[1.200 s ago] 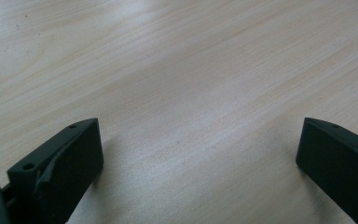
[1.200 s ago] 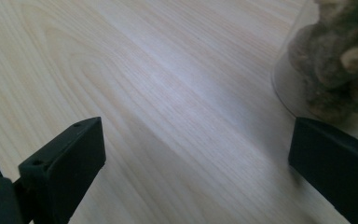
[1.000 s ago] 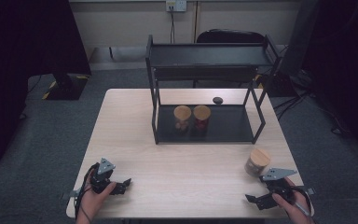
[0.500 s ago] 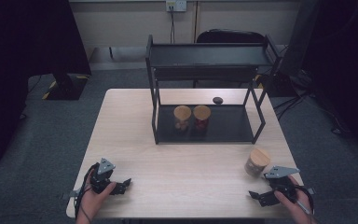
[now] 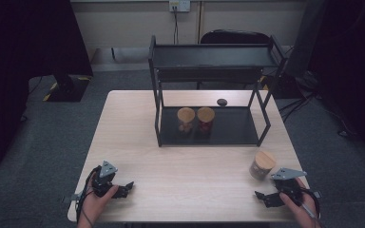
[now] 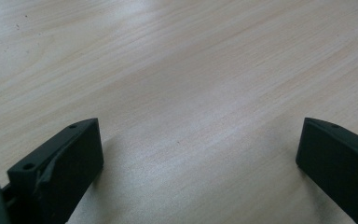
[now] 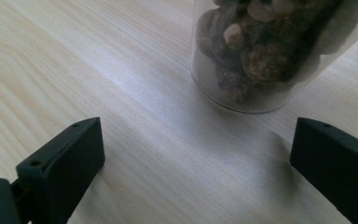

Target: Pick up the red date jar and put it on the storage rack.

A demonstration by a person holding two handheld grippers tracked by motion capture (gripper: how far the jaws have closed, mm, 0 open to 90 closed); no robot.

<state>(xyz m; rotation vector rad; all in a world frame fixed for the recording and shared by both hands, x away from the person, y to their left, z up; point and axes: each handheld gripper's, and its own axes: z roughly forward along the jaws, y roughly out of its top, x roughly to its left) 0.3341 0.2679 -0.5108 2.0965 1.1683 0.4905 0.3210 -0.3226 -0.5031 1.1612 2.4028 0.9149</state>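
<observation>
Right gripper [image 5: 267, 198] slid back on wood table [image 5: 195, 171], near jar [image 5: 260, 165].

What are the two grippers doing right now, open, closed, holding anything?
Left gripper: open, holding nothing, over bare table.
Right gripper: open, holding nothing, jar just ahead of its jaws.

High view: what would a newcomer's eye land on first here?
Probably the black two-tier rack at the table's far side, with two cork-lidded jars on its lower shelf. Next, a third jar standing near the right tongs, which are open just short of it.
</observation>
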